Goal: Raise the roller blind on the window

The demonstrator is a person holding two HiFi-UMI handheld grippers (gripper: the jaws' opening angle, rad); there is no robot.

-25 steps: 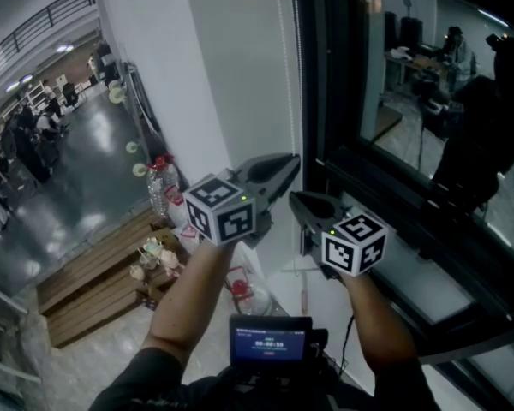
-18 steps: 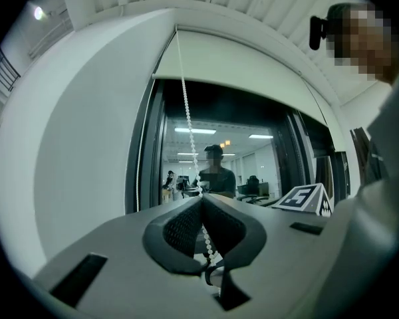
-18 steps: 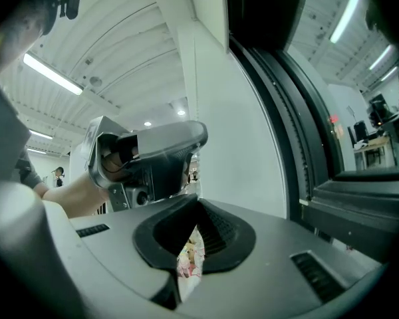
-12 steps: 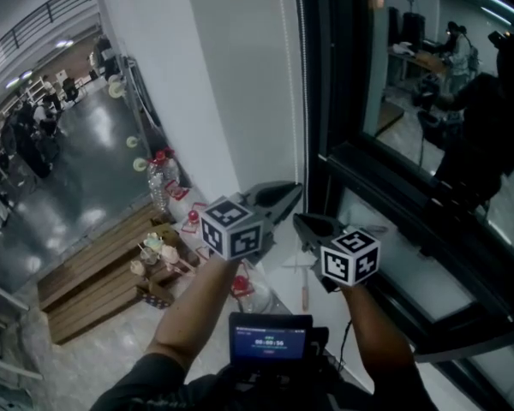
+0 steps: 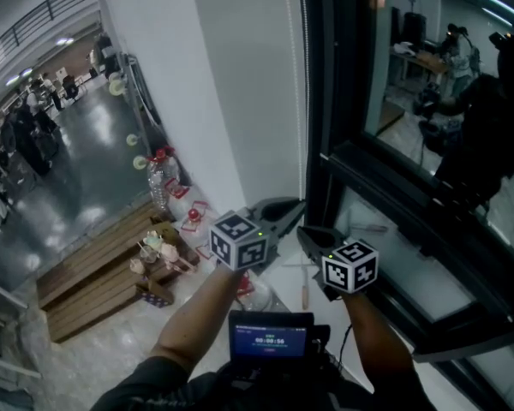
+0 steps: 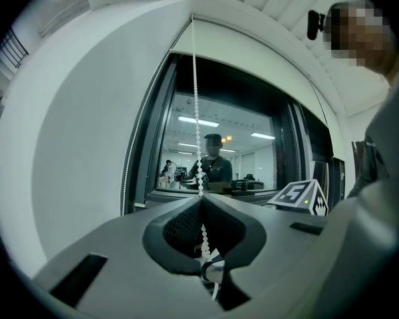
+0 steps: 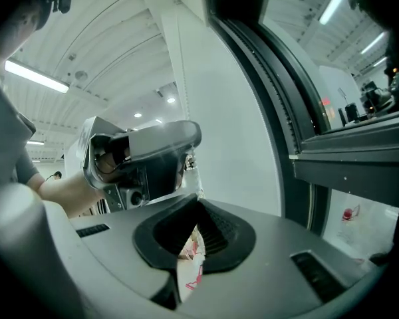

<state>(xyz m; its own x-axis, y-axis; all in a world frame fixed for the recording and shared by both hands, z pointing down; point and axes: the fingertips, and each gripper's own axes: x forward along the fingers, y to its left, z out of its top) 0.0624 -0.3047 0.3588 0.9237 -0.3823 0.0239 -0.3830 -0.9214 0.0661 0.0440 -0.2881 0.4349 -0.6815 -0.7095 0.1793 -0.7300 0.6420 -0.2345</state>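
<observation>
Left tool clamps the bead chain hanging straight above it.

The roller blind's white bead chain hangs straight and taut from a white band across the top of the window, down in front of the dark glass, and is pinched between the closed jaws of the left gripper; whether that band is fabric or housing cannot be told, and the glass below it is uncovered
</observation>
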